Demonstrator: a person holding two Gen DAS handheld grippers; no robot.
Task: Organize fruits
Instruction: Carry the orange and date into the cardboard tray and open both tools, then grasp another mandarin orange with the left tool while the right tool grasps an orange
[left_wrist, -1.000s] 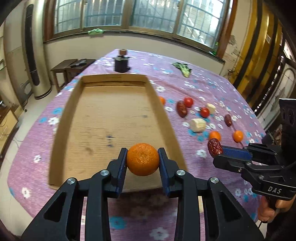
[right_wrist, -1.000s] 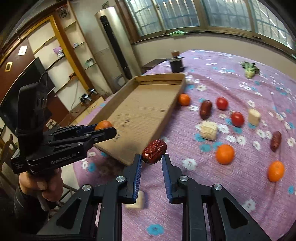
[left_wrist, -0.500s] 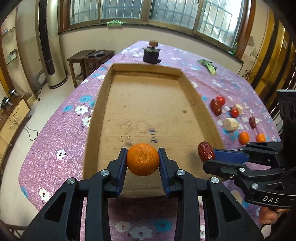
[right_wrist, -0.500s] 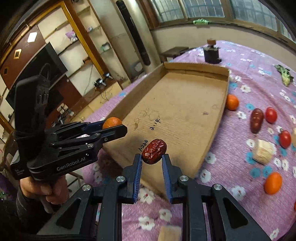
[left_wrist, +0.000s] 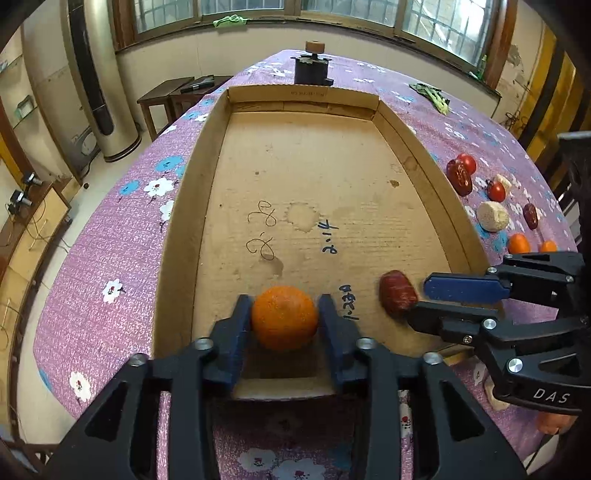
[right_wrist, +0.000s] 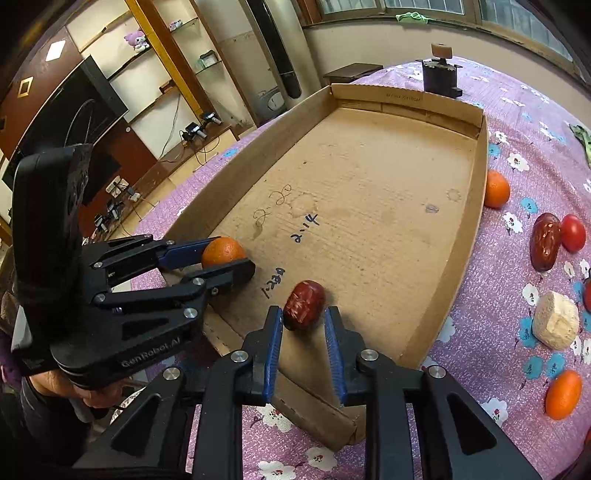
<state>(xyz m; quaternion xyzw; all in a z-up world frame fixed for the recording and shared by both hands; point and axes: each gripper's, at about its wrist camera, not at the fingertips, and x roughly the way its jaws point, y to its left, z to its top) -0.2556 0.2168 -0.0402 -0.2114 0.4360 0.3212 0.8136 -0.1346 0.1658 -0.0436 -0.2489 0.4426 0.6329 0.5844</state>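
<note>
A shallow cardboard tray lies on the purple flowered tablecloth. My left gripper is shut on an orange, low over the tray's near end. My right gripper has its jaws apart. A red date lies between them on the tray floor, clear of the right pad.
On the cloth right of the tray lie another date, red tomatoes, small oranges and a pale chunk. A black device stands beyond the tray's far end. The table edge drops off at left.
Both grippers moved forward and down over the tray's near end. The right gripper's jaws have opened and the date now rests on the tray floor. The left still grips the orange.
</note>
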